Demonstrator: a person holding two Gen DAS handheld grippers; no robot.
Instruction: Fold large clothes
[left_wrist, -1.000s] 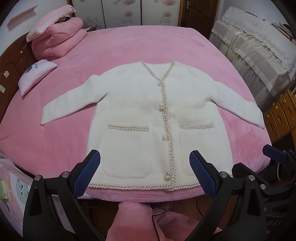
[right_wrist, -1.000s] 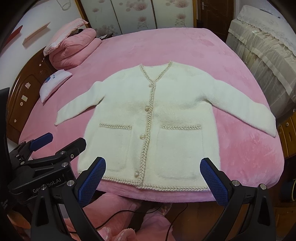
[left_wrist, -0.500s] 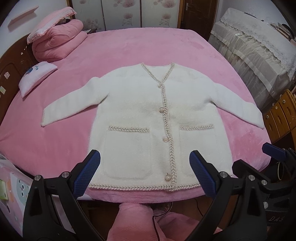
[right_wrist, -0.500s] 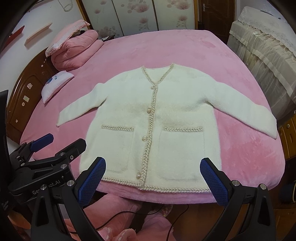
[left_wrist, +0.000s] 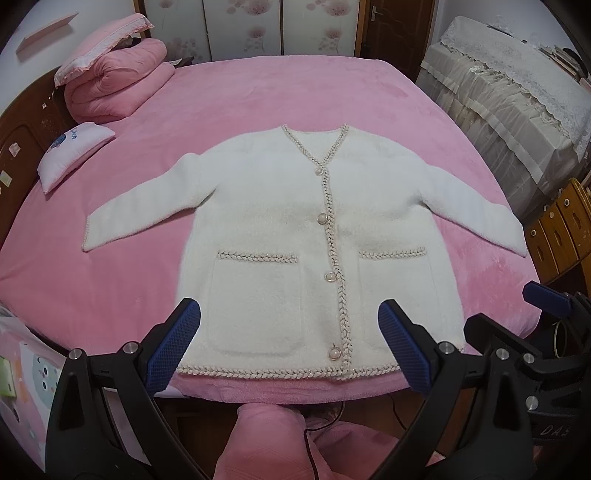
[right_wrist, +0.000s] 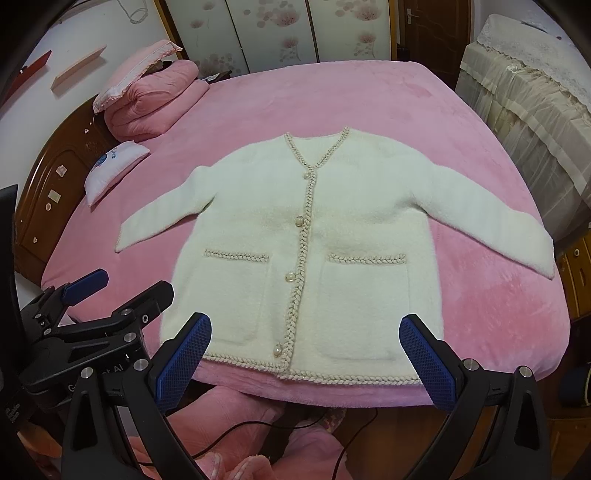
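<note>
On the bed (left_wrist: 258, 96) your cardigan (left_wrist: 295, 221) lies flat, buttoned, sleeves spread for folding; both grippers, left (left_wrist: 288, 349) and right (right_wrist: 304, 360), hover wide open, empty

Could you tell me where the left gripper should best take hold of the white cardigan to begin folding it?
Probably the cuff of the sleeve on the left gripper's side, approached from the near-left. The white cardigan lies flat and buttoned on the pink bed, and that sleeve is spread outward, its free end exposed for pinching.
</note>
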